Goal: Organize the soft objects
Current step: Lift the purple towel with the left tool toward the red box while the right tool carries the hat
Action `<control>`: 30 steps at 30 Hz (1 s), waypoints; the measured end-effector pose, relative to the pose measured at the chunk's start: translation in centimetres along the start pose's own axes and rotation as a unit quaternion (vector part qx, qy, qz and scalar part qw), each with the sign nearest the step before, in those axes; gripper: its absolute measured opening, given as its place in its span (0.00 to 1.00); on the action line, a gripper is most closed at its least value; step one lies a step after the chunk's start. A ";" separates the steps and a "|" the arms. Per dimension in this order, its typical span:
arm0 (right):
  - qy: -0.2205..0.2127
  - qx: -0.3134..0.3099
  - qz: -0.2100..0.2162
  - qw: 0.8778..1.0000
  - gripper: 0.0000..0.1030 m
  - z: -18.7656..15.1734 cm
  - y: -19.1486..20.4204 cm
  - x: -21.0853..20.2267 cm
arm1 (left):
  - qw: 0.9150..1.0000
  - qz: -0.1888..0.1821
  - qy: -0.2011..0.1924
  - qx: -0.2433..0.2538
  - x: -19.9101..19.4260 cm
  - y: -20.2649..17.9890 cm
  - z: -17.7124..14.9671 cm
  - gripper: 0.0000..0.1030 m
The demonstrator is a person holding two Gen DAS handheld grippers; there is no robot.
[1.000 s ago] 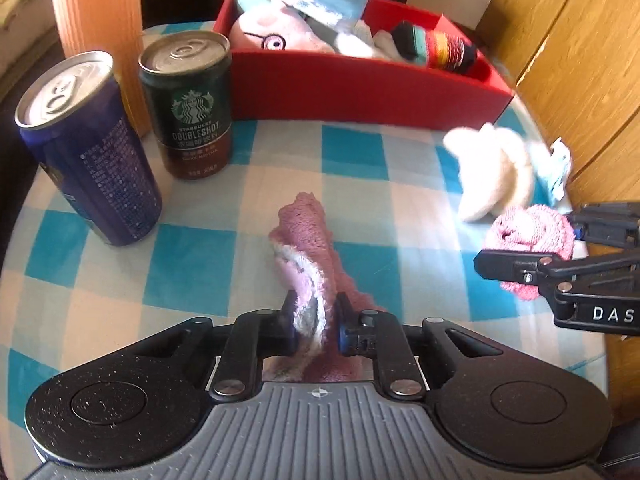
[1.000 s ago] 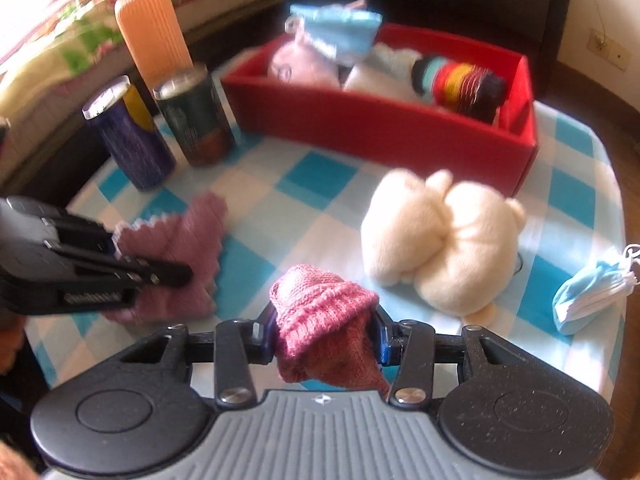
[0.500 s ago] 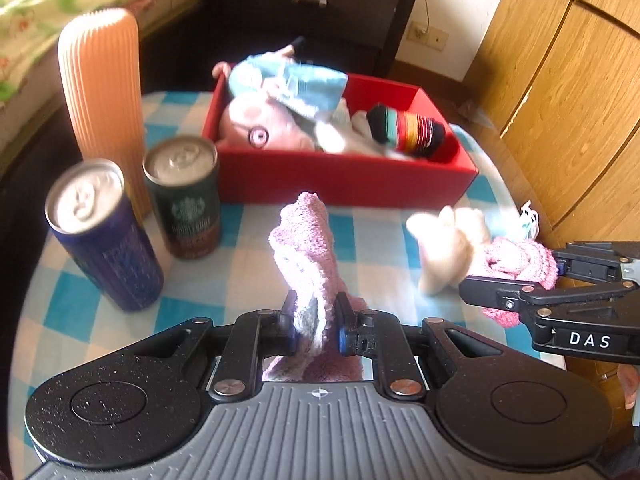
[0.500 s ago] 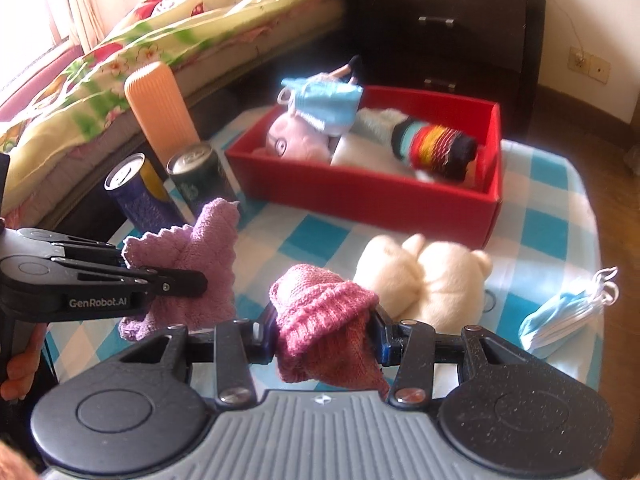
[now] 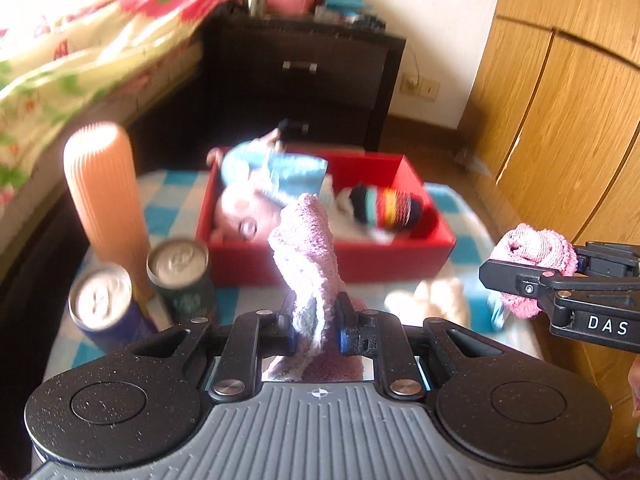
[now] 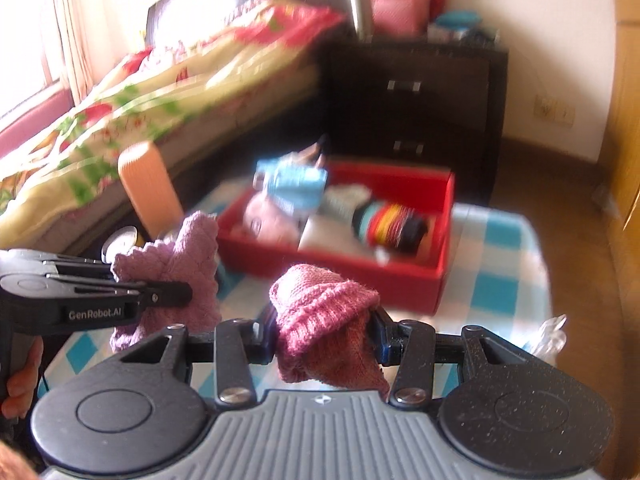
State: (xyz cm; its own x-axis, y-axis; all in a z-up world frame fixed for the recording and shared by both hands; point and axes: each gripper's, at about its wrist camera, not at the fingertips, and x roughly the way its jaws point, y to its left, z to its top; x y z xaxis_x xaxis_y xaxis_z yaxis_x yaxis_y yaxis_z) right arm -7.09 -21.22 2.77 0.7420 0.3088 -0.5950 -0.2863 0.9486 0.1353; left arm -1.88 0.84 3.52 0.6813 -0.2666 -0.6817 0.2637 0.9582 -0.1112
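My left gripper [image 5: 316, 326] is shut on a mauve fluffy cloth [image 5: 306, 248] that hangs above the checked table; the same cloth [image 6: 176, 268] shows at the left of the right wrist view. My right gripper [image 6: 324, 340] is shut on a pink knitted piece [image 6: 320, 304], which appears at the right of the left wrist view [image 5: 532, 248]. Beyond both stands a red box [image 5: 332, 260] [image 6: 340, 276] holding a pink plush toy [image 5: 244, 212], a blue cloth [image 5: 276, 170] and a striped sock [image 5: 384, 210]. A cream plush [image 5: 432, 300] lies on the table in front of the box.
An orange ribbed cylinder [image 5: 104, 200] and two cans [image 5: 180, 276] [image 5: 102, 304] stand at the table's left. A blue face mask [image 6: 552, 332] lies near the right edge. A dark dresser [image 6: 412, 120], a bed [image 6: 120, 100] and wooden cabinet doors [image 5: 560, 120] surround the table.
Both grippers have risen with their cloths off the table and tilted up, so the room behind the box now shows. The mauve cloth no longer rests on the tablecloth.
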 end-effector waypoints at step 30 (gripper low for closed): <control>-0.156 -0.007 -0.047 0.987 0.22 5.4 0.8 -3.1 | 0.992 0.048 -0.114 0.036 -1.5 -3.4 5.4 0.19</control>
State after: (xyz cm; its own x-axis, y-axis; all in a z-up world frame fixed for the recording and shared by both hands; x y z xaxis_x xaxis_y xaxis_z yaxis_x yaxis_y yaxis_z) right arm -6.37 -21.10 8.99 0.9152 0.2289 -0.3318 -0.2148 0.9735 0.0791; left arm -0.08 -2.56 8.79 0.8398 -0.1996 -0.5049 0.2336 0.9723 0.0041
